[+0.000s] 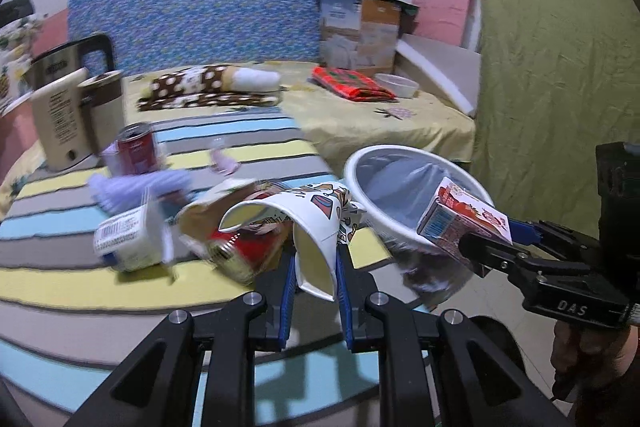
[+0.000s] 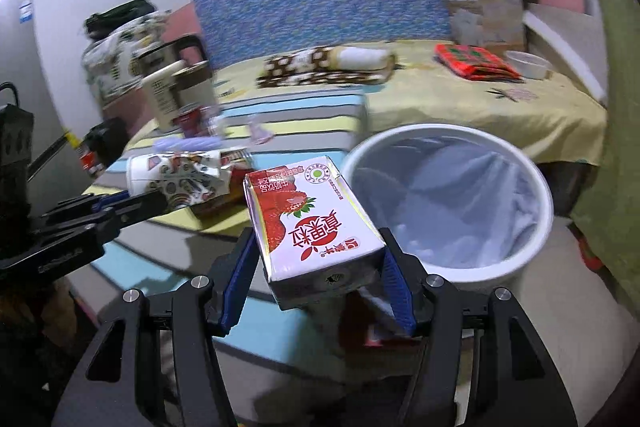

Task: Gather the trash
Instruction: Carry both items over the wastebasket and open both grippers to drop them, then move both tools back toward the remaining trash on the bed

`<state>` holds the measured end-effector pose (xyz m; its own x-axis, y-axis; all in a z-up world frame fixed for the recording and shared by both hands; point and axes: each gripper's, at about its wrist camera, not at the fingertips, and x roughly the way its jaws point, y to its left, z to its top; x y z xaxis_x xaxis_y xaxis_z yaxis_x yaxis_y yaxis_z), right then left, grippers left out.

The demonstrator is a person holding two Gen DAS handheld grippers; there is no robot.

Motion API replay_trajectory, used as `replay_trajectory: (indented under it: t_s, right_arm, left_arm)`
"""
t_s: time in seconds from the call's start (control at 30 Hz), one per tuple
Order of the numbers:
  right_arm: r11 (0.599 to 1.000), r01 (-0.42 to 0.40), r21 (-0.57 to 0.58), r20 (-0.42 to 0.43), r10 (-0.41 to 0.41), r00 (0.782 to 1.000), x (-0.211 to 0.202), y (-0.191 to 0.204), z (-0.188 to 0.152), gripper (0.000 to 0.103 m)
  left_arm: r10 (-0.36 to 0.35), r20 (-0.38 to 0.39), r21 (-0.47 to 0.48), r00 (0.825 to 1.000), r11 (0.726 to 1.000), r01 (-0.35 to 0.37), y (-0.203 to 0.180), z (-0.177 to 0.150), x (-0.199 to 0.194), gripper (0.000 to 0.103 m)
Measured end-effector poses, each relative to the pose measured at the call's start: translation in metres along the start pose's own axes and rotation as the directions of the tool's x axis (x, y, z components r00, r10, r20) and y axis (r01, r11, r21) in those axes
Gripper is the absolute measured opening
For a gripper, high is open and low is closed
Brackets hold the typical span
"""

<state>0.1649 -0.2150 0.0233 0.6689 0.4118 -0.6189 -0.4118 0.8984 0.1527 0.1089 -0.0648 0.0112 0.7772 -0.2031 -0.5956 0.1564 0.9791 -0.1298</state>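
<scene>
Beside the round white bin (image 2: 544, 227), right fingers (image 2: 394, 279) clamping a glossy boxy carton (image 2: 312, 219), left fingers (image 1: 344, 279) pinching a crumpled paper cup (image 1: 316, 227).

I see strawberry milk carton (image 2: 316, 223): pink-white, red berries, red lettering. Crushed paper cup (image 1: 316, 227): white, multicolour cartoon print, cream inside. Trash bin (image 2: 520, 267): white, pale blue-grey liner. Bedcover (image 1: 120, 267) striped yellow, grey, light blue. Headboard (image 1: 208, 3) blue, speckled. Can (image 1: 138, 151) red. Folded cloth (image 1: 352, 87) red with green.
</scene>
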Motion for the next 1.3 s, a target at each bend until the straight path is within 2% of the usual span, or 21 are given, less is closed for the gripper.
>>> replay_trajectory:
  t_s: [0.27, 0.47, 0.7, 0.9, 1.13, 1.3]
  right_arm:
    - [0.987, 0.141, 0.076, -0.023, -0.139, 0.99, 0.009, -0.039, 0.002, 0.06]
    - [0.974, 0.199, 0.104, -0.058, -0.194, 0.979, 0.016, -0.059, 0.001, 0.061]
    - [0.967, 0.222, 0.126, -0.094, -0.211, 0.973, 0.023, -0.074, -0.001, 0.061]
    - [0.967, 0.221, 0.124, -0.088, -0.211, 0.973, 0.023, -0.077, 0.0, 0.062]
    - [0.966, 0.217, 0.143, -0.07, -0.209, 0.975, 0.016, -0.077, -0.001, 0.064]
    - [0.973, 0.176, 0.152, -0.023, -0.175, 0.984, 0.003, -0.068, -0.001, 0.067]
  left_arm:
    - [-0.091, -0.037, 0.046, 0.995, 0.995, 0.092, -0.038, 0.026, 0.047, 0.019]
    - [-0.135, -0.08, 0.074, 0.988, 0.987, 0.141, -0.061, 0.035, 0.083, 0.019]
    - [-0.18, -0.116, 0.086, 0.977, 0.978, 0.19, -0.078, 0.042, 0.112, 0.019]
    - [-0.196, -0.134, 0.08, 0.972, 0.975, 0.207, -0.08, 0.04, 0.122, 0.021]
    - [-0.193, -0.125, 0.054, 0.973, 0.978, 0.201, -0.074, 0.039, 0.114, 0.021]
    - [-0.176, -0.101, 0.031, 0.979, 0.983, 0.18, -0.061, 0.033, 0.094, 0.021]
